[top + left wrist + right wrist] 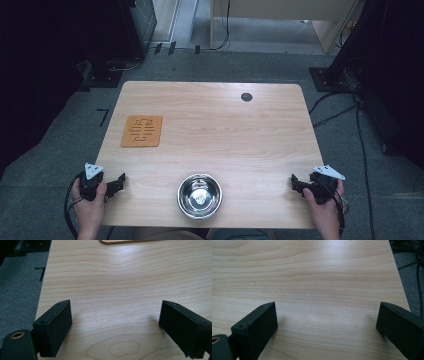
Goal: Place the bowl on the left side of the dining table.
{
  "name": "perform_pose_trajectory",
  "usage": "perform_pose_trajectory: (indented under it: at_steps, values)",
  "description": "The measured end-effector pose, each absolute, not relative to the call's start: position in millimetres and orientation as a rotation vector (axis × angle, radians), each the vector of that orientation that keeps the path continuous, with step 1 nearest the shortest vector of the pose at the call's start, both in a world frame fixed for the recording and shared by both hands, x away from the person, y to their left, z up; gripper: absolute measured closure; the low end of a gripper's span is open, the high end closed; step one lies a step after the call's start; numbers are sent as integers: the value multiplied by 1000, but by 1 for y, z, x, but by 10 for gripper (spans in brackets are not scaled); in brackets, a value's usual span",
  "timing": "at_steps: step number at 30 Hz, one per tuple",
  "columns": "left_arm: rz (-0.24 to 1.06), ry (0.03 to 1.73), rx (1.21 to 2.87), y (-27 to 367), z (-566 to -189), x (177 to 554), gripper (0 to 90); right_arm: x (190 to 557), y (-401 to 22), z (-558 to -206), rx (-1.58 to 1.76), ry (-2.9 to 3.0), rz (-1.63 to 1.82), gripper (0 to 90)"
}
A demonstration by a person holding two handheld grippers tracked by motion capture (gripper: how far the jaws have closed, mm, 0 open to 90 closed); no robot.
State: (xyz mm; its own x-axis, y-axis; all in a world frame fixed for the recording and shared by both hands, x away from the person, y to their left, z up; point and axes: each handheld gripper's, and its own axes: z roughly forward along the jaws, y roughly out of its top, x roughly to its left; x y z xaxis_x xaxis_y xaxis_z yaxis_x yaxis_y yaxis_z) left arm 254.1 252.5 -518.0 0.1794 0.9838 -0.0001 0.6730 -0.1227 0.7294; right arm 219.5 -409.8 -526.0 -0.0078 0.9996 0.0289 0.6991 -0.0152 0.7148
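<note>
Pale wood-grain worktop [210, 125] standing on grey carpet. Shiny round steel bowl [199, 195] sitting at 6 o'clock edge; orange square slotted trivet [142, 131] lying at 10 o'clock. Risk, judging: bowl sliding off near edge if nudged. Left claw [120, 181] and right claw [295, 183] resting wide apart, holding nothing.

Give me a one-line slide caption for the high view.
Start pose: steel bowl at the near edge, orange trivet far left, left tongs and right tongs open at the wooden table sides.
</note>
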Motion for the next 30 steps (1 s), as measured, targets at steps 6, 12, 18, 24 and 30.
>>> perform_pose_trajectory:
  at_steps: [6, 12, 18, 24, 30]
  values:
    - [673, 1557, 1864, 253, -518, 254, 111, 219, -410, -526, 1766, 1758, 770, 30]
    - [638, 1553, 1830, 256, -517, 253, 110, 219, -410, -526, 1765, 1758, 770, 30]
    - [663, 1557, 1830, 254, -516, 252, 108, 219, -410, -526, 1765, 1758, 770, 31]
    - [652, 1554, 1797, 252, -511, 251, 101, 219, -410, -526, 1761, 1762, 772, 31]
    - [651, 1532, 1804, 244, -505, 250, 101, 219, -410, -526, 1763, 1762, 772, 31]
